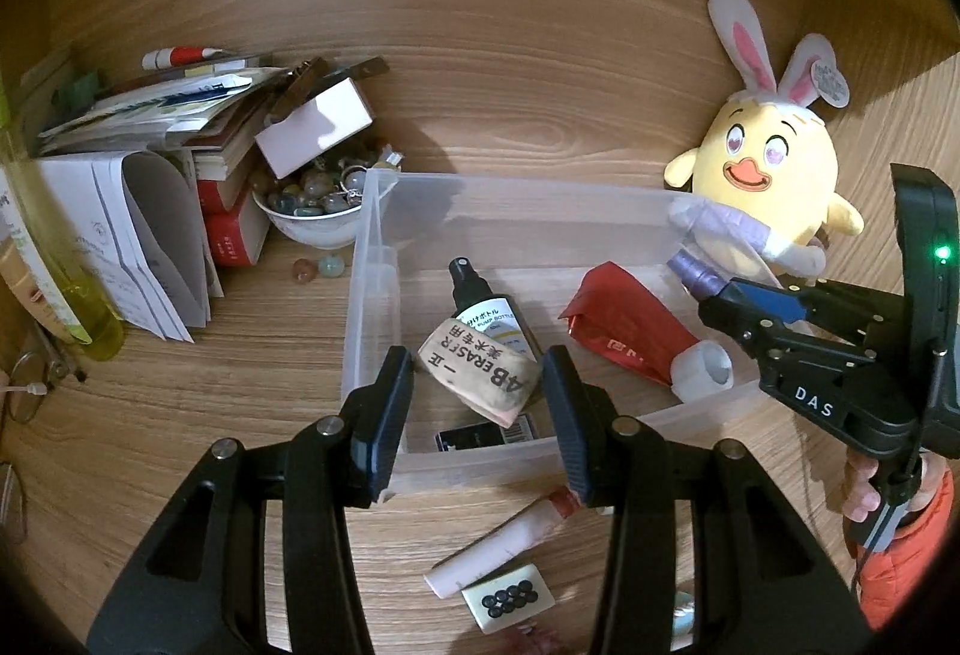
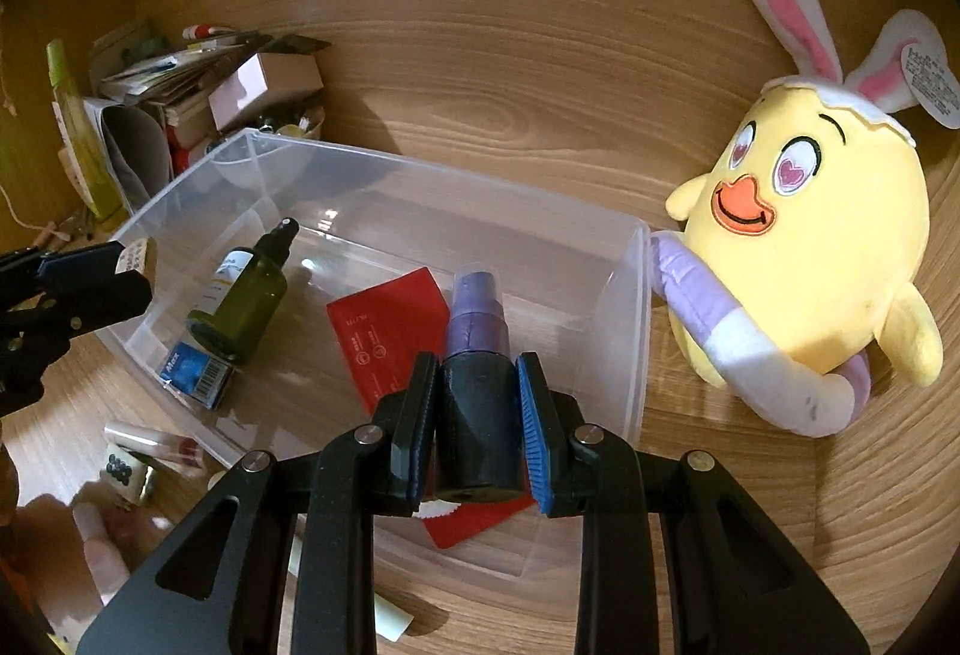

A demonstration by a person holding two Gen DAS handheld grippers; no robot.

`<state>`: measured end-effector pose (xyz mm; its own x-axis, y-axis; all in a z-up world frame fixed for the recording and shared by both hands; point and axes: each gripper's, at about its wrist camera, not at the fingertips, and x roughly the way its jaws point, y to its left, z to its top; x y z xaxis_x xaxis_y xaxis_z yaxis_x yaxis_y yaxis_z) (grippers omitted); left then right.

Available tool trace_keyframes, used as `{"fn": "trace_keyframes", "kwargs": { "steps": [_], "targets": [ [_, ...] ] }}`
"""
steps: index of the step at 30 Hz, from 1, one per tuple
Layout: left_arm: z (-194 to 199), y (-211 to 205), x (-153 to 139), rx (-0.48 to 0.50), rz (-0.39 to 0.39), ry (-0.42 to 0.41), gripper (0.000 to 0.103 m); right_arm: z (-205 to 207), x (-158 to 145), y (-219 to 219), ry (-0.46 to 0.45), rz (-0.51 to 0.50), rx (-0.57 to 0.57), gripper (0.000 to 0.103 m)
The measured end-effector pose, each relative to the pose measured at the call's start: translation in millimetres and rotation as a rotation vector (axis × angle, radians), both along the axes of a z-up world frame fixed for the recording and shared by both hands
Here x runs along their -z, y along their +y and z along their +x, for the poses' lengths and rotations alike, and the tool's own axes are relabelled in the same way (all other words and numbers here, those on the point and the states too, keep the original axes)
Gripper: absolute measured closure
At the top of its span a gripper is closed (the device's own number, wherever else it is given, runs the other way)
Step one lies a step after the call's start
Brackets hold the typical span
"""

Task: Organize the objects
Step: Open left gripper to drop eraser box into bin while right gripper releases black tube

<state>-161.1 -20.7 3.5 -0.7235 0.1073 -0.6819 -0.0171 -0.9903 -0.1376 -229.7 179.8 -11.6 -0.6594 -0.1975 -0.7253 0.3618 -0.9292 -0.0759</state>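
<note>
Left tool (image 1: 477,376) is gripping an eraser (image 1: 477,376), right tool (image 2: 477,415) a purple bottle (image 2: 477,349), both over the bin (image 2: 624,331); a tube (image 1: 504,541) and tile (image 1: 507,595) are still waiting outside.

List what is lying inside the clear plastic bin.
Inside the clear bin: a dark green spray bottle resting on a blue barcoded box, and a red packet. The box is mostly covered by the bottle. The right claw and its purple-capped bottle hide part of the bin floor.
</note>
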Motion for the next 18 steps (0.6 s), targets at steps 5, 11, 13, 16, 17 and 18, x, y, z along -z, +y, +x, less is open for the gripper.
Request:
{"fn": "trace_keyframes", "kwargs": {
  "steps": [5, 11, 13, 16, 17, 18],
  "targets": [
    [-0.7, -2.8, -0.1, 0.007, 0.039, -0.013, 0.055, -0.2, 0.1, 0.5, -0.019, -0.015, -0.006, 0.079],
    [6.9, 0.1, -7.7, 0.0, 0.021, 0.016, 0.041, 4.8, -4.4, -2.3, -0.013, -0.016, -0.028, 0.075],
    [10.8, 0.6, -11.8, 0.003, 0.02, 0.027, 0.038, 7.4, -8.3, -3.0, -0.005, -0.026, -0.037, 0.072],
    [17.3, 1.6, -17.6, 0.005, 0.013, 0.042, 0.031, 13.2, -16.1, -3.4, 0.013, -0.041, -0.051, 0.066],
    [19.4, 1.9, -19.4, 0.005, 0.011, 0.047, 0.029, 15.7, -19.2, -3.6, 0.018, -0.047, -0.058, 0.063],
    [22.1, 2.4, -21.5, 0.006, 0.009, 0.053, 0.028, 17.7, -21.5, -3.4, 0.019, -0.052, -0.063, 0.059]
  ]
}}
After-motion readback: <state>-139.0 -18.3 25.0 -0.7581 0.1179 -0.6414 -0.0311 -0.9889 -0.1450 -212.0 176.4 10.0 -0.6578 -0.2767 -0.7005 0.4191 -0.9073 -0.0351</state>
